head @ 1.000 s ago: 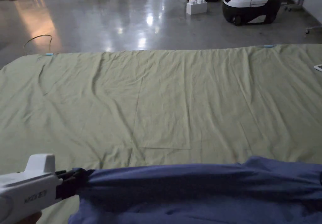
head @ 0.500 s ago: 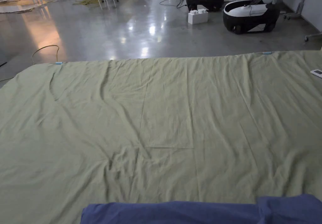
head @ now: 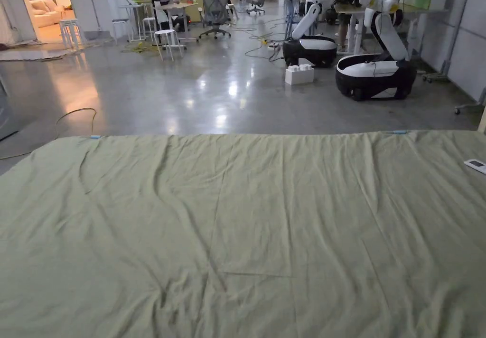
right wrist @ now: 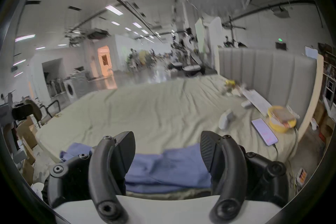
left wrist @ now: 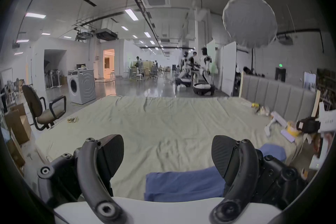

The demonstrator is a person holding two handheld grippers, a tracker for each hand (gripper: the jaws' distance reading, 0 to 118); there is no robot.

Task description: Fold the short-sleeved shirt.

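Observation:
The blue short-sleeved shirt (left wrist: 183, 184) lies bunched along the near edge of the bed, on the pale green sheet (head: 247, 220). In the left gripper view my left gripper (left wrist: 168, 153) stands open above the sheet, with the shirt just below and to the right of its jaws. In the right gripper view my right gripper (right wrist: 168, 150) is open too, and the shirt (right wrist: 163, 168) lies between and beneath its jaws, untouched. The right gripper (left wrist: 309, 125) also shows far right in the left gripper view.
A grey padded headboard (right wrist: 263, 75) bounds the bed on the right. Along it lie a phone (right wrist: 264, 131), a yellow bowl (right wrist: 281, 118), a white remote (head: 476, 165) and other small items. Wheeled robots (head: 375, 73) stand on the floor beyond. An office chair (left wrist: 40, 109) stands at left.
The head camera has tilted up, so the shirt and the left gripper have slid out of the bottom of the head view. One second ago the left gripper was shut on the shirt's edge.

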